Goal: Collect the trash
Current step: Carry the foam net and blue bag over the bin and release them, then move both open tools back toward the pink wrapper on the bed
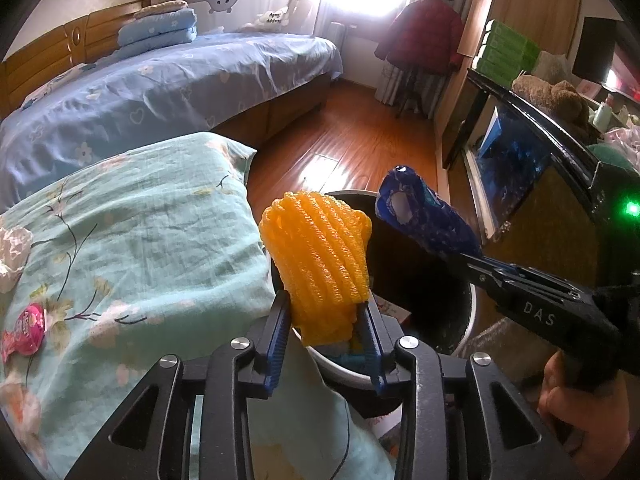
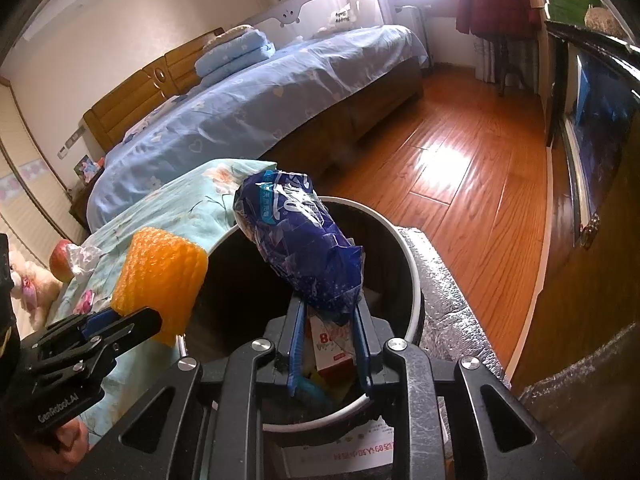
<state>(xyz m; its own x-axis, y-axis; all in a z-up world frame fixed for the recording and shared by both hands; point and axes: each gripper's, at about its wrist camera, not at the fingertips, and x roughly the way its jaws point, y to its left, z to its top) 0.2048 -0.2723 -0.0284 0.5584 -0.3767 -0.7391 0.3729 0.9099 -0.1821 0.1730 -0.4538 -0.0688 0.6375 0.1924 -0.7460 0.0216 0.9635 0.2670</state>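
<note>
From the left wrist, the left gripper [image 1: 325, 312] has its fingers closed on an orange foam net [image 1: 318, 256] above the near rim of the trash bin [image 1: 460, 312]; a pink wrapper [image 1: 25, 330] lies far left on the floral cloth [image 1: 140, 220]. From the right wrist, the right gripper [image 2: 329, 312] has its fingers clamped on a crumpled blue wrapper [image 2: 300, 240] over the bin's open mouth; a red-and-white box [image 2: 334, 350] lies inside.

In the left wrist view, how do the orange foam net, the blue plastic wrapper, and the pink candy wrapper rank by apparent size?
1. Orange foam net, in the left gripper, though it is nearest the camera.
2. Blue plastic wrapper, in the right gripper.
3. Pink candy wrapper, lying on the floral cloth.
</note>
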